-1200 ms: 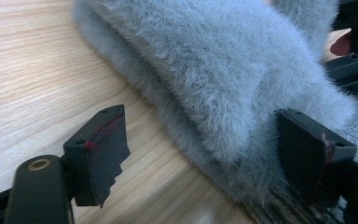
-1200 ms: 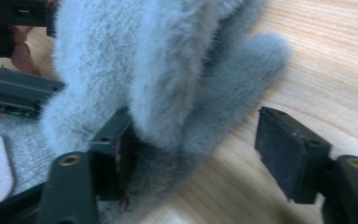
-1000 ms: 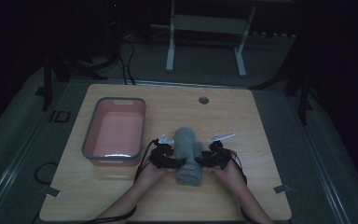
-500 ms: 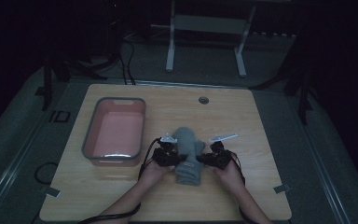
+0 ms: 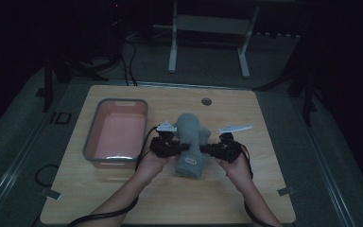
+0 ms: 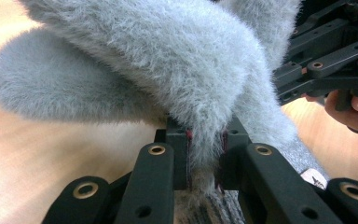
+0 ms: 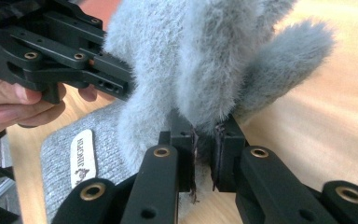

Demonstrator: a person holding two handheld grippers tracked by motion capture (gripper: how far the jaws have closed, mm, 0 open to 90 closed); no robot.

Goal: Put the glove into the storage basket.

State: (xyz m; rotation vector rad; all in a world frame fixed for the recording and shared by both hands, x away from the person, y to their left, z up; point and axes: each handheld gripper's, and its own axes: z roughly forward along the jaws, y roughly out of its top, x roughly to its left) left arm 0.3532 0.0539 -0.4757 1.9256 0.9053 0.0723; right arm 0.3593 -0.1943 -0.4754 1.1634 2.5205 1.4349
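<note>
Both grippers have closed on the grey fuzzy mitten since the earlier frames, and the mitten now sits a little higher between the hands than it did then.

From the high view, the mitten (image 5: 189, 144) hangs between the left gripper (image 5: 182, 147) and the right gripper (image 5: 204, 150), over the middle of the wooden surface (image 5: 260, 123), its ribbed cuff toward the person. A grey bin (image 5: 90, 142) with a pink inside stands just to the left, apart from the mitten.

Looking along the left gripper view, the left gripper's jaws are pinched tight on a fold of fur at the mitten's edge (image 6: 205, 140), with the thumb lobe sagging off to the left and the right gripper (image 6: 335, 65) beyond.

Along the right gripper view, the right gripper (image 7: 205, 149) likewise clamps only a thin tuft of pile, the cuff with its white label (image 7: 81, 156) draping down toward the surface.

The risk, as I judge it, is slippage: each hold bites loose fur rather than the knit body, so a quick lift or the hands pulling apart could drag the pile out of one grip and leave the mitten swinging from the other, or dropped short of the bin.
</note>
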